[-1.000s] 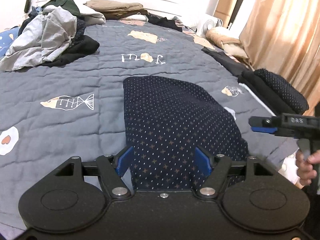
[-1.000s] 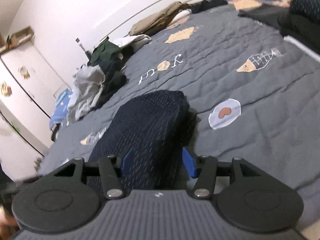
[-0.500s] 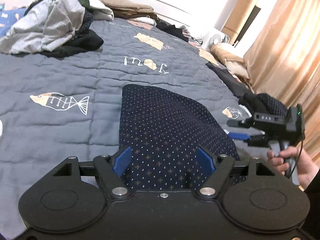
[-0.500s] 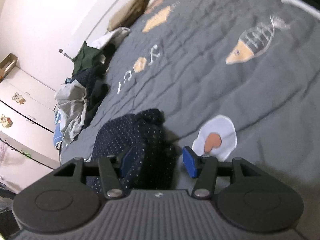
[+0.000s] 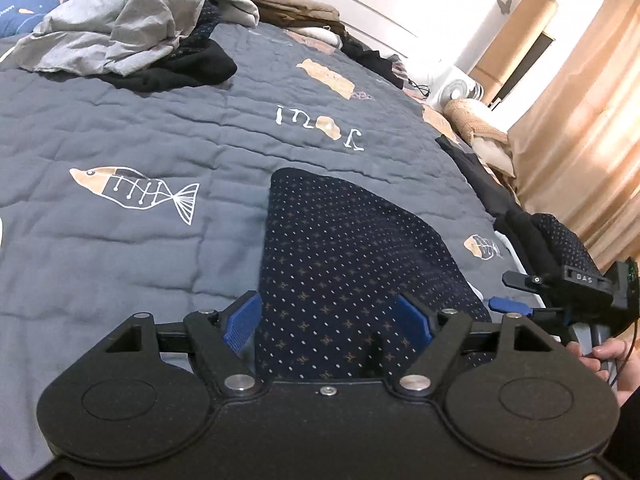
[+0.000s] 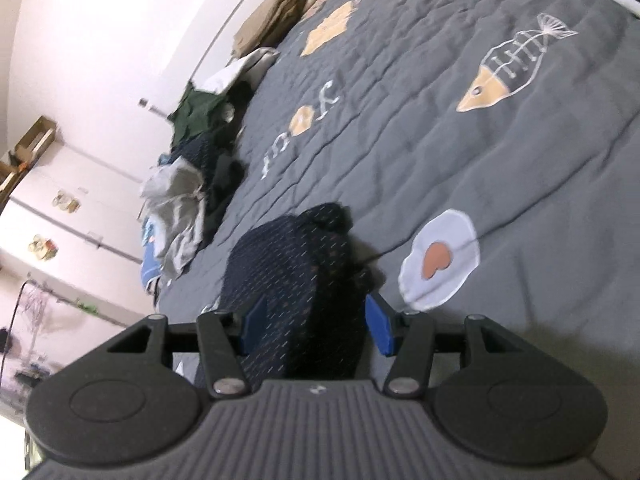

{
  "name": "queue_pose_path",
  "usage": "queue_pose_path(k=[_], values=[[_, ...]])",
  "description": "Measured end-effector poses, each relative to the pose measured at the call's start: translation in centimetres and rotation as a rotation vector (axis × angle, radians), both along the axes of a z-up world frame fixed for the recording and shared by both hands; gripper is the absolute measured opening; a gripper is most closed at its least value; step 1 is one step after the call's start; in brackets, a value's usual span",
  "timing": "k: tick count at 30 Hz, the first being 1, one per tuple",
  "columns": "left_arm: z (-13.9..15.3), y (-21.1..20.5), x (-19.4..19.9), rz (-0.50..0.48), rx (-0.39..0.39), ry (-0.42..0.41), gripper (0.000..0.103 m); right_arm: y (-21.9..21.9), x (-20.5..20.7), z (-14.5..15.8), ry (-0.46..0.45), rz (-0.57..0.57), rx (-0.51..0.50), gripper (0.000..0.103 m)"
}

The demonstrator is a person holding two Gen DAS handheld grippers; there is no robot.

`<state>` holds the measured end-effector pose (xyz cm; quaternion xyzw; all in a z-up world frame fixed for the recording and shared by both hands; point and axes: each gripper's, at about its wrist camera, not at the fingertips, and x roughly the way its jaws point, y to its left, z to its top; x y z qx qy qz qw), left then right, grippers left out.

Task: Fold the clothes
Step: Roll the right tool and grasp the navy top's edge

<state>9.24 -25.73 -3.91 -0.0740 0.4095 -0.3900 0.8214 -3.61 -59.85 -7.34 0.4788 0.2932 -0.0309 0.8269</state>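
Note:
A folded navy garment with small dots (image 5: 352,264) lies flat on the grey quilt (image 5: 120,128). My left gripper (image 5: 328,320) hovers at its near end, open, its blue pads astride the cloth without pressing it. In the right wrist view the same garment (image 6: 288,256) runs away between the pads of my right gripper (image 6: 318,328), which is open with a dark gap beside the right pad. The left wrist view shows that right gripper (image 5: 508,292) just off the garment's right edge, held by a hand (image 5: 608,356).
A heap of unfolded grey and black clothes (image 5: 120,32) sits at the far left of the bed. Beige clothes (image 5: 296,4) lie along the headboard. A folded dark stack (image 5: 552,236) rests at the bed's right edge, near a fan (image 5: 456,88) and curtain (image 5: 580,120).
The right gripper came in closer to the garment's right edge and rolled, tilting its view. The left gripper rolled too and its jaws spread slightly wider. The garment stayed put.

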Motion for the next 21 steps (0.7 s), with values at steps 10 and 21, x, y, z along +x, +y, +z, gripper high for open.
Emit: queue_pose_path(k=[10, 21], values=[[1.4, -0.9, -2.2, -0.020, -0.024, -0.033, 0.075, 2.3, -4.1, -0.8, -0.006, 0.020, 0.062, 0.054], [1.9, -0.3, -4.6, -0.033, -0.026, -0.051, 0.076, 4.4, -5.5, -2.0, 0.005, 0.122, 0.061, 0.060]])
